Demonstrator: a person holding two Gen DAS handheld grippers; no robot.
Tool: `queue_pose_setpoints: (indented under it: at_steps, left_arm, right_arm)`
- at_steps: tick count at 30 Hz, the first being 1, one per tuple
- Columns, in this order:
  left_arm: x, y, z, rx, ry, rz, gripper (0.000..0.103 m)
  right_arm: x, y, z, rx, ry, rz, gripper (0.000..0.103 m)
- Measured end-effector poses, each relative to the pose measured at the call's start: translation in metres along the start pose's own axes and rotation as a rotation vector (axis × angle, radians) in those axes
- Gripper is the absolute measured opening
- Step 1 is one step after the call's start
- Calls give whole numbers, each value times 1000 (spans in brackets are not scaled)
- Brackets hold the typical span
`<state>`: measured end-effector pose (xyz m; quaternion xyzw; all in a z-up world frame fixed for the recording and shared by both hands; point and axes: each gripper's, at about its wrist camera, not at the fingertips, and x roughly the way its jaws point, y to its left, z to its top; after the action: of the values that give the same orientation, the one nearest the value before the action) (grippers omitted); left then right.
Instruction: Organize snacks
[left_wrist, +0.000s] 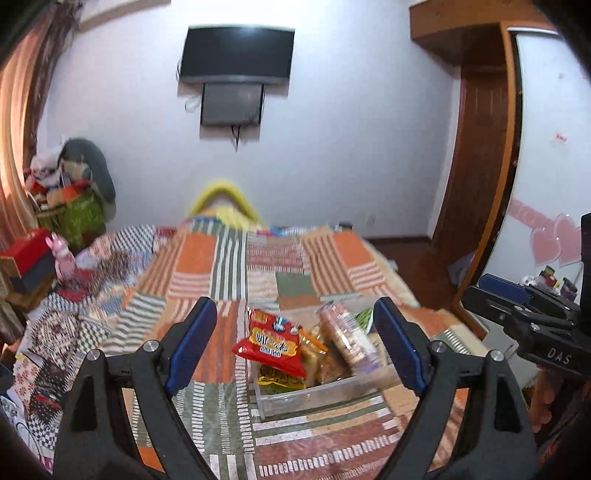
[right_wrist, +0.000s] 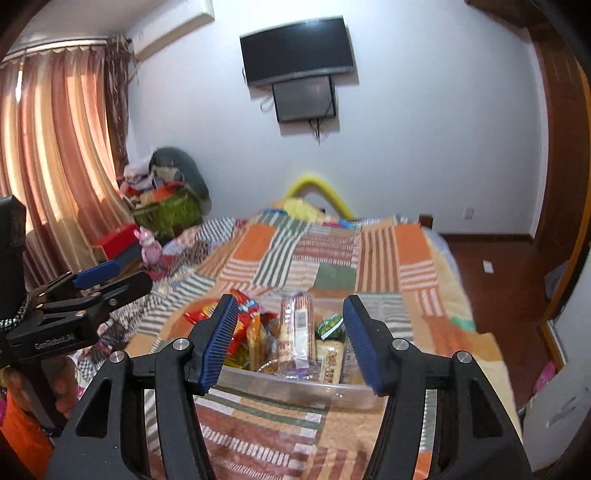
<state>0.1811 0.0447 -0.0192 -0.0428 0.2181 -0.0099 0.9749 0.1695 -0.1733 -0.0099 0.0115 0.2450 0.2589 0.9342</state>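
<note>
A clear plastic bin (left_wrist: 314, 395) stands on the patchwork quilt and holds several snack packs. Among them are a red packet (left_wrist: 273, 343), a long biscuit pack (left_wrist: 345, 336) and a green packet (left_wrist: 364, 315). My left gripper (left_wrist: 295, 306) is open wide above and short of the bin, with nothing between its blue pads. In the right wrist view the bin (right_wrist: 295, 387) lies just beyond my right gripper (right_wrist: 291, 301), which is open and holds nothing. A biscuit pack with a barcode (right_wrist: 297, 332) and the red packet (right_wrist: 243, 306) show between its fingers. Each gripper appears at the other view's edge: the right gripper (left_wrist: 476, 291), the left gripper (right_wrist: 135, 275).
The quilt-covered bed (right_wrist: 332, 258) stretches toward a white wall with a mounted TV (right_wrist: 295, 51). A pink toy (right_wrist: 149, 245), boxes and a heap of bags (right_wrist: 166, 206) crowd the left by the curtains. A yellow tube (right_wrist: 321, 192) arches at the bed's far end. Wooden floor (right_wrist: 491, 266) lies on the right.
</note>
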Motion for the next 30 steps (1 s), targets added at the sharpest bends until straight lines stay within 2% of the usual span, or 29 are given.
queue_pose_setpoints:
  at_steps: [6,11,13,17,19,30]
  left_arm:
    - [-55,-15,2,31,-111,9,90]
    - [-76,-22,-1,31,-150,10,101]
    - [-82,-25,-3,36,-163,17,103]
    - [-86,-27,-6,41,-171,20,103]
    - [-89,-27,-8,37,-171,19,103]
    - [-98,-27,-15,33,-186,19,103]
  right_arm:
    - [-44,8,1,-7,-92,-6,58]
    - [-64,18,-3,-33,-146,-34,76]
    - [-68,20,-4,-31,-166,-45,84]
    - [-73,22,-8,-32,-191,-63,93]
    - [-76,23,-10,-35,-201,-77,103]
    - [-82,29,-17,-41,-213,-94,103]
